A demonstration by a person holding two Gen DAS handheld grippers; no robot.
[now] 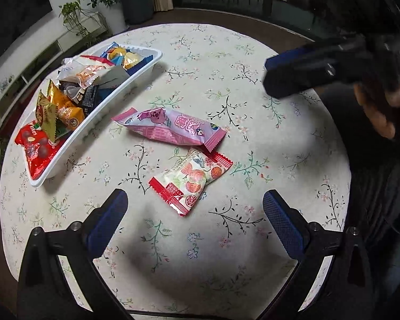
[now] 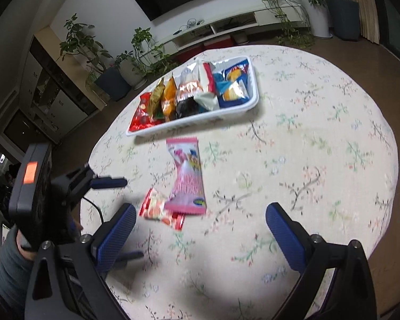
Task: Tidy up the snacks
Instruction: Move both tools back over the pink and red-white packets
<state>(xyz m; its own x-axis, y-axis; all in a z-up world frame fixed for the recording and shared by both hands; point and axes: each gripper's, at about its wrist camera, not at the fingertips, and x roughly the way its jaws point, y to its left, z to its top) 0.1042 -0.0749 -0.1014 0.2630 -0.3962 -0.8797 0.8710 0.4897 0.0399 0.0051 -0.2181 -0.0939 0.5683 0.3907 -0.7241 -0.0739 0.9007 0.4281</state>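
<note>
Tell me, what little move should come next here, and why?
Probably lower the open left gripper onto the red and white packet, the nearer of two snacks on the table outside the white tray. The pink packet lies behind it, and the right gripper is open and empty.

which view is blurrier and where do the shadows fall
Right wrist view: motion-smeared, with the pink packet and red-and-white packet soft. Left wrist view: sharp, print readable on the pink packet; a soft shadow on the tablecloth near the left gripper.
</note>
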